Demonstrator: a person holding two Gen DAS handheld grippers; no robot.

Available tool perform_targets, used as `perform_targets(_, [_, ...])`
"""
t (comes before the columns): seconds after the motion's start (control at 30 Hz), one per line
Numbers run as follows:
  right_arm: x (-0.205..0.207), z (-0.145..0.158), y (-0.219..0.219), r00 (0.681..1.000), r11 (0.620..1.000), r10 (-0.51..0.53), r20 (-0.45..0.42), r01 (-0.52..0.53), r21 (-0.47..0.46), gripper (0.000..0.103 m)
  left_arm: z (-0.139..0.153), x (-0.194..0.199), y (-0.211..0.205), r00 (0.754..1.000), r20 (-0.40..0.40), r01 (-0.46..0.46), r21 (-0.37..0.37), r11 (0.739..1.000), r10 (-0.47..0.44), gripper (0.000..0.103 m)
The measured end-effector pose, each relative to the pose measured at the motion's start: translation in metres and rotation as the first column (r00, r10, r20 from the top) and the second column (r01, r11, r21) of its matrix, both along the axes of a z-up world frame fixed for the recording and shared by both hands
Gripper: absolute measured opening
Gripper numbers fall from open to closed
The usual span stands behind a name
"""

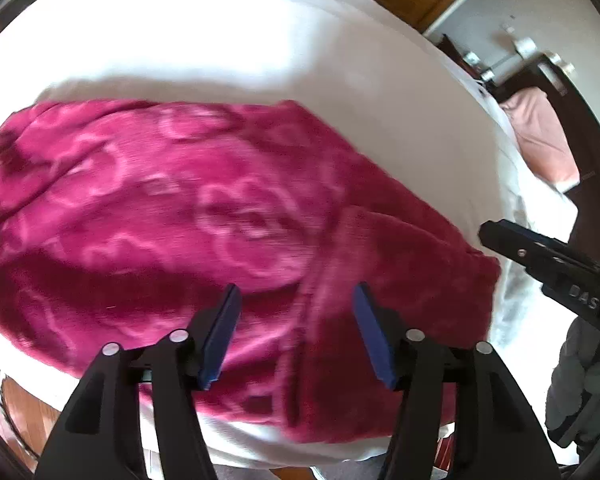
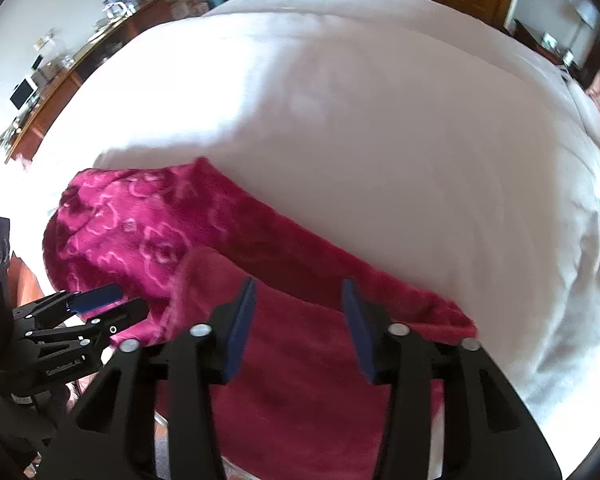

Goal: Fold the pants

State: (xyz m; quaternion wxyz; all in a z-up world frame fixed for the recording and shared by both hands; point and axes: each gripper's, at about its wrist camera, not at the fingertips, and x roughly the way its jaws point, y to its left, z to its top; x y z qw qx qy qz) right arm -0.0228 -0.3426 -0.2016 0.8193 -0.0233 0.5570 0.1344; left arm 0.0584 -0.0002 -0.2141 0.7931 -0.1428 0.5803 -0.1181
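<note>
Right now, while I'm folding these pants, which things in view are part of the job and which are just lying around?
Part of the job:
- magenta patterned pants, lying on the white bed cover
- left gripper, open above the pants
- right gripper, open above the pants

Just lying about:
- pink cloth past the bed's edge
- cluttered wooden sideboard by the wall

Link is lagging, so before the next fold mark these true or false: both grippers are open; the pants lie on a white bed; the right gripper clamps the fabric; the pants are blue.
1. Both grippers are open: true; the left gripper and right gripper hold nothing.
2. The pants lie on a white bed: true.
3. The right gripper clamps the fabric: false; its pads stand apart above it.
4. The pants are blue: false; magenta, patterned.
</note>
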Motion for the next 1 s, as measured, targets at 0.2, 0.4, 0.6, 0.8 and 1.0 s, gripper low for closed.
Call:
perform_targets(0.2, [0.007,0.002,0.042,0.999,0.999,0.051,0.007,-0.051,-0.010,0.049,-0.001,-0.001,0.059,0.995,-0.023,-0.099,0.011,0.995,0.099,0.063])
perform_targets(0.4, [0.017,0.000,0.083,0.996,0.996,0.092,0.000,-0.092,-0.020,0.049,-0.007,-0.006,0.128,0.969,-0.053,-0.242,0.005,0.970,0.242,0.069])
perform_targets(0.6, [0.023,-0.011,0.121,0.991,0.991,0.130,-0.035,-0.131,-0.026,0.049,-0.009,-0.013,0.200,0.921,-0.064,-0.383,0.017,0.924,0.383,0.069])
perform_targets(0.8, [0.028,-0.022,0.148,0.986,0.988,0.150,-0.073,-0.153,-0.032,0.049,-0.008,-0.019,0.261,0.870,-0.063,-0.489,0.016,0.872,0.489,0.069])
perform_targets(1.0, [0.030,-0.027,0.166,0.983,0.986,0.159,-0.092,-0.164,-0.041,0.049,-0.010,-0.018,0.305,0.828,-0.059,-0.557,0.021,0.830,0.557,0.070])
